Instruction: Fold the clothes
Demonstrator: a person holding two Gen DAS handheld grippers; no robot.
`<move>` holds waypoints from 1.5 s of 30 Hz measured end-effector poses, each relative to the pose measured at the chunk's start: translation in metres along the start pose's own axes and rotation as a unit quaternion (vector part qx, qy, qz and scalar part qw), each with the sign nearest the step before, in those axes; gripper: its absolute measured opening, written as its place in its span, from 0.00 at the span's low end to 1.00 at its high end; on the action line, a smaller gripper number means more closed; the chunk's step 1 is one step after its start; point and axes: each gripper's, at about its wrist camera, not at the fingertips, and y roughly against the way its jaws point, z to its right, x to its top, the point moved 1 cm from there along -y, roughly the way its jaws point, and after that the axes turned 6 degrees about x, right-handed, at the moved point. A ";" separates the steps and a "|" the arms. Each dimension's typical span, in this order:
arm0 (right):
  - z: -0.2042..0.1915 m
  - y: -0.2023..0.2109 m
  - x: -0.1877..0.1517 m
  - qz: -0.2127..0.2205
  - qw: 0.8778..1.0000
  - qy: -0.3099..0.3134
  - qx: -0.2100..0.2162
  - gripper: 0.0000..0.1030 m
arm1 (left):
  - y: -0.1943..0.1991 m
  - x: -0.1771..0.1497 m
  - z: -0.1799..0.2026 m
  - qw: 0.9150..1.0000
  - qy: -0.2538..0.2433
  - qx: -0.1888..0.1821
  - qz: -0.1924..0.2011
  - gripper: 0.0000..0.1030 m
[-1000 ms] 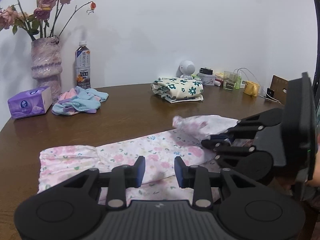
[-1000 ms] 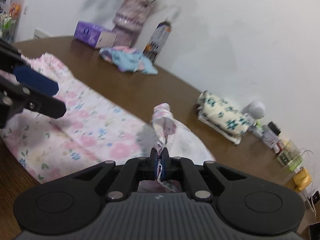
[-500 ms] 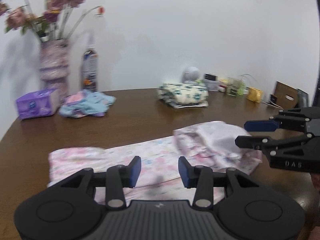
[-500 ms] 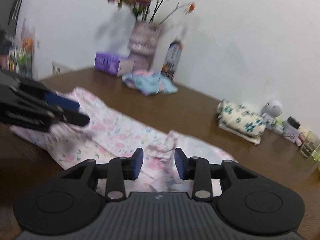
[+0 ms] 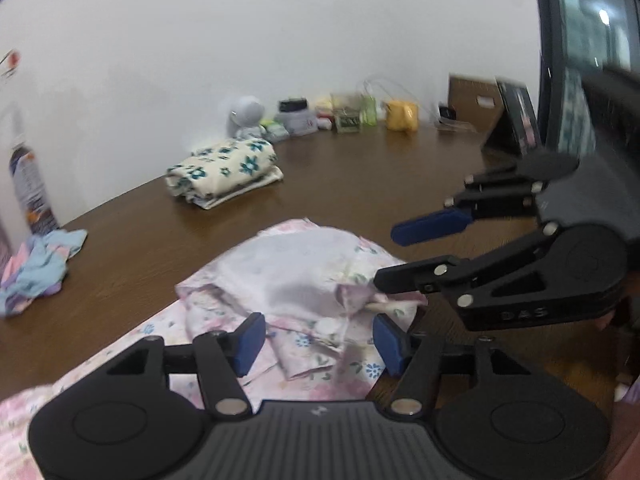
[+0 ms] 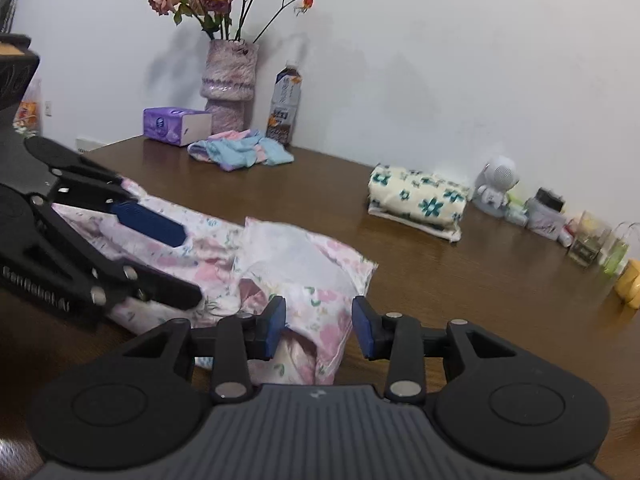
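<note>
step: refold pink floral garment | left gripper opening, empty | right gripper opening, empty | advice: pinch the loose edge, fold flat

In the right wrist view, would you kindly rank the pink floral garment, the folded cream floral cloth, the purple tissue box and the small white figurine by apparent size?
1. pink floral garment, though it lies nearest the camera
2. folded cream floral cloth
3. purple tissue box
4. small white figurine
</note>
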 end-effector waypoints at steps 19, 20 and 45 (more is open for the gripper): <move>0.014 -0.010 -0.021 -0.027 0.999 -0.003 0.040 0.21 | 0.000 -0.001 0.036 0.992 -0.096 0.084 -0.014 0.12; 0.016 -0.011 -0.022 -0.026 0.999 -0.006 0.040 0.20 | 0.001 -0.001 0.038 0.991 -0.097 0.086 -0.015 0.12; 0.021 0.009 -0.022 0.006 0.996 -0.016 0.091 0.31 | 0.035 -0.012 -0.004 0.996 0.030 0.086 0.009 0.45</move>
